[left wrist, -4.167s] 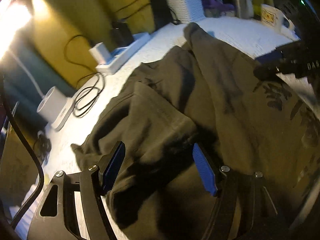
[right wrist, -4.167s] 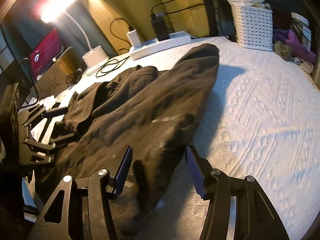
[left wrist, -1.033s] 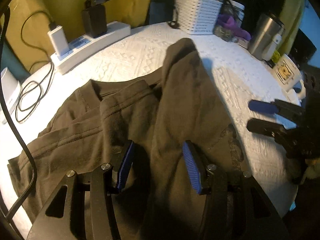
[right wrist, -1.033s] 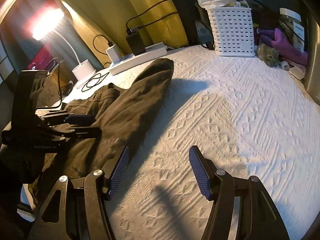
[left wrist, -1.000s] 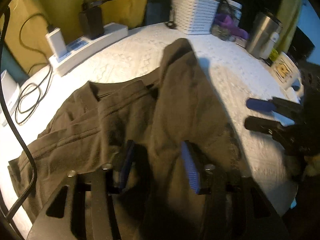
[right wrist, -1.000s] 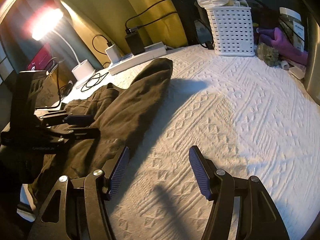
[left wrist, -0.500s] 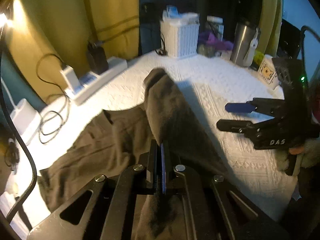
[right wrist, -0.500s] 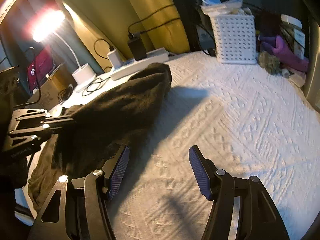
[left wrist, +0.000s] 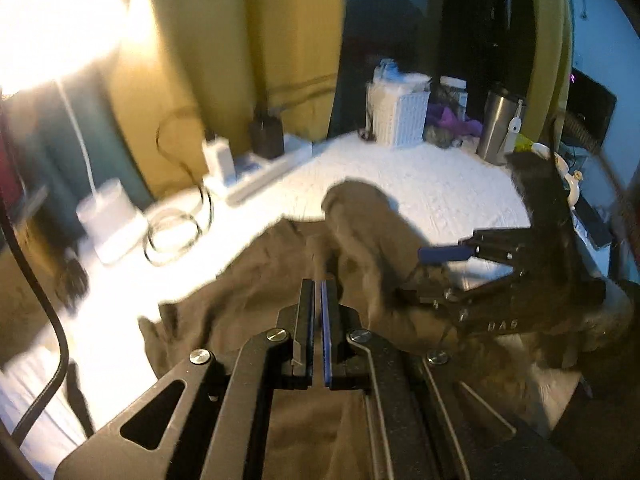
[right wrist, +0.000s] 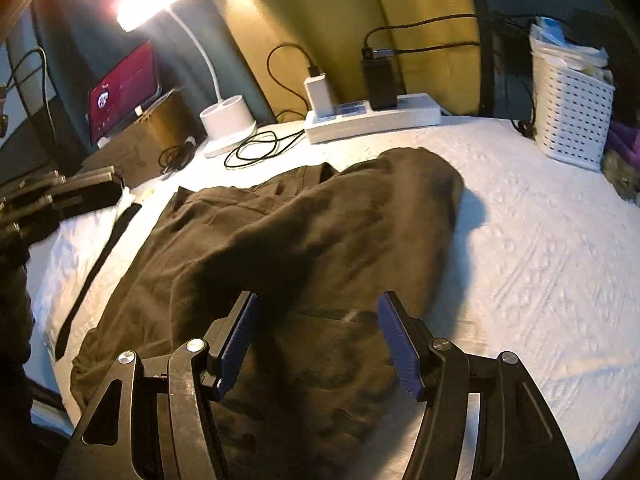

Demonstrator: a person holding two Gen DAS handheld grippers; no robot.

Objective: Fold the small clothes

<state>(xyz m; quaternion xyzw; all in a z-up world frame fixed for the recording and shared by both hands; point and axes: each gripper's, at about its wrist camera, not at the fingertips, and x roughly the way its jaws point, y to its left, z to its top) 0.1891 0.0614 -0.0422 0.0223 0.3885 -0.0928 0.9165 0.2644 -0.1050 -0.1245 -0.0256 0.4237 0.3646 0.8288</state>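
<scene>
A dark shirt [right wrist: 304,236] is spread over the white table [right wrist: 540,248], its left part bunched into a raised hump with a rounded end near the power strip [right wrist: 372,118]. The left gripper [left wrist: 318,292] is seen with its jaws pressed together, and dark cloth runs up between them, so a fold of the shirt is pinched there. The right gripper [right wrist: 316,320] is held over the shirt's near edge with jaws standing well apart; cloth lies beneath and between them, yet nothing is gripped. In the left view the right gripper is seen at the right, just beside the hump. Open white table is left to the right of the shirt, all the way to the basket [right wrist: 572,120]. The far edge is crowded: a lamp [right wrist: 226,120], a coiled cable [right wrist: 256,148] and the strip are lined up there. The left view is blurred.
</scene>
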